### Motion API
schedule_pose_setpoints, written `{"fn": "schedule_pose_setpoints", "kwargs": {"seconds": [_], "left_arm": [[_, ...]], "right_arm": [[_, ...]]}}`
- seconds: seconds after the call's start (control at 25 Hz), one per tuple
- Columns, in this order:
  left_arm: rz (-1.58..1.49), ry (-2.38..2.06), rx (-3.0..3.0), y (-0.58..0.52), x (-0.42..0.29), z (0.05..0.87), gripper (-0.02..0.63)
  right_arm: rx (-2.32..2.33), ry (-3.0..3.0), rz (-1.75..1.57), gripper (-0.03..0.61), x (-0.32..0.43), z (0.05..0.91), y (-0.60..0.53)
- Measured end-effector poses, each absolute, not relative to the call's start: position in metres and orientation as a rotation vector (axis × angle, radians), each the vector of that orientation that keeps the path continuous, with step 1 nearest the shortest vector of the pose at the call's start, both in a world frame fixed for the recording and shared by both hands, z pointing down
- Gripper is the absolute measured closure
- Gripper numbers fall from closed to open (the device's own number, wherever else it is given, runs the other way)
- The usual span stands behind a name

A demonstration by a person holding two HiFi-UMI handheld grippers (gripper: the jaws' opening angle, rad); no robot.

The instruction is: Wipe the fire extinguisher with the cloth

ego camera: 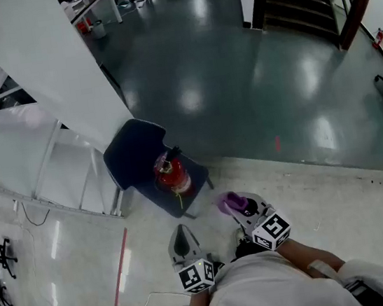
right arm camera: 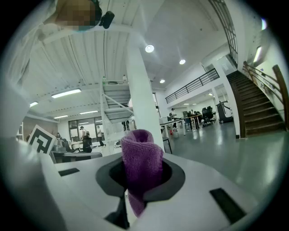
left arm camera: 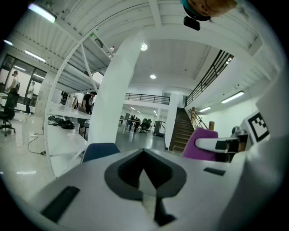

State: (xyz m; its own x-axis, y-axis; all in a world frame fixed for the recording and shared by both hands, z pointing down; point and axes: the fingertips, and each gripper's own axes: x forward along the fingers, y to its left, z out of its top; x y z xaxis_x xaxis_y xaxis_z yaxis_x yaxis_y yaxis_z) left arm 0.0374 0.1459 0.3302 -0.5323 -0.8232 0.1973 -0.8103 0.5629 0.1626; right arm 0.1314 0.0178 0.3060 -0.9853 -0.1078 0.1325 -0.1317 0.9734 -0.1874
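On the seat of a dark blue chair [ego camera: 130, 156] stands the red fire extinguisher [ego camera: 173, 175], apparently upright with its black valve on top, though the steep head view leaves its tilt unsure. It lies ahead and to the left of the right gripper [ego camera: 237, 206], clenched on the folded purple cloth [right arm camera: 140, 166]. The left gripper [ego camera: 182, 239], pinched together on nothing, sits about as near, almost straight behind it.

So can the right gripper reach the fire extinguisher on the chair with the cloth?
Probably yes: the right gripper, shut on the cloth, is close to the fire extinguisher on the chair, with nothing between them.
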Motion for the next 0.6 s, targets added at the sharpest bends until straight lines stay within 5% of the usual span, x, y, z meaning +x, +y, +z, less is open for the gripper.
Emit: {"fn": "schedule_pose_setpoints", "kwargs": {"seconds": [0.6], "left_arm": [[-0.083, -2.608, 1.234, 0.136, 0.064, 0.337, 0.609]], "right_arm": [[0.048, -3.022, 0.293, 0.522, 0.153, 0.309, 0.005]]}}
